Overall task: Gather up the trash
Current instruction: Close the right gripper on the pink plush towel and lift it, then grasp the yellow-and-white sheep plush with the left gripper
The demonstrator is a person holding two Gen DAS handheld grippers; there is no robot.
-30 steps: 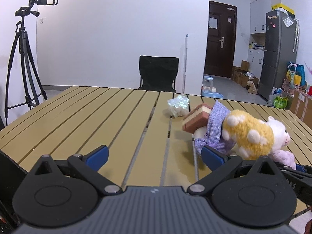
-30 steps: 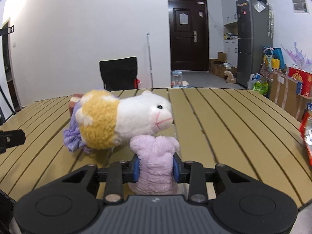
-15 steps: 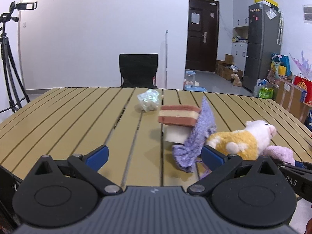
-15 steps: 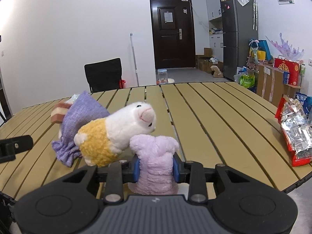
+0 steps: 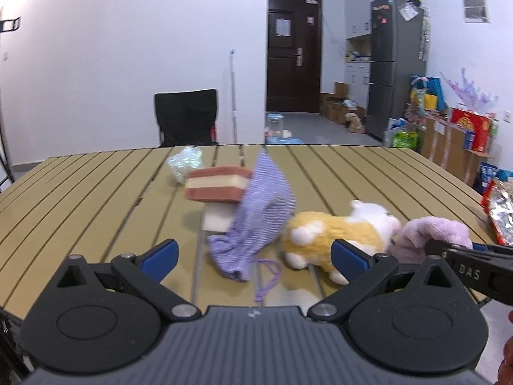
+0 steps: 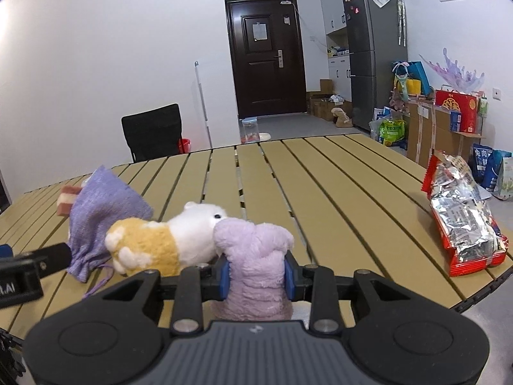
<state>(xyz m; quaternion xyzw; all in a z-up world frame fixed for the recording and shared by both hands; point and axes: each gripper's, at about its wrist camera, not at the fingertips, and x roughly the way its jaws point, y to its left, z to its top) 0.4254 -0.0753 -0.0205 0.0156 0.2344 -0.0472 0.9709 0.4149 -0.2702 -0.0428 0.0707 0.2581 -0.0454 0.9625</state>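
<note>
My right gripper [image 6: 256, 276] is shut on the lilac plush end [image 6: 253, 256] of a yellow-and-white plush toy [image 6: 166, 243] lying on the slatted table [image 6: 320, 192]. A striped purple drawstring pouch [image 5: 259, 221] leans on a pink-and-cream sponge [image 5: 218, 187] just left of the toy. Behind the sponge lies a crumpled clear wrapper [image 5: 186, 160]. An opened red and silver snack bag [image 6: 461, 211] lies at the table's right edge. My left gripper [image 5: 255, 256] is open, low over the near edge, with the pouch and the toy's rear ahead between its blue pads [image 5: 160, 253].
A black chair [image 5: 187, 118] stands behind the table's far edge, a mop handle [image 5: 234, 96] beside it. Beyond are a dark door [image 6: 266, 64], a grey fridge [image 6: 375, 54], and boxes and bags [image 6: 449, 122] on the floor at the right.
The right gripper has moved right, dragging the plush toy away from the pouch and sponge; the toy now lies flatter. The left gripper has followed rightward. The snack bag has come into view.
</note>
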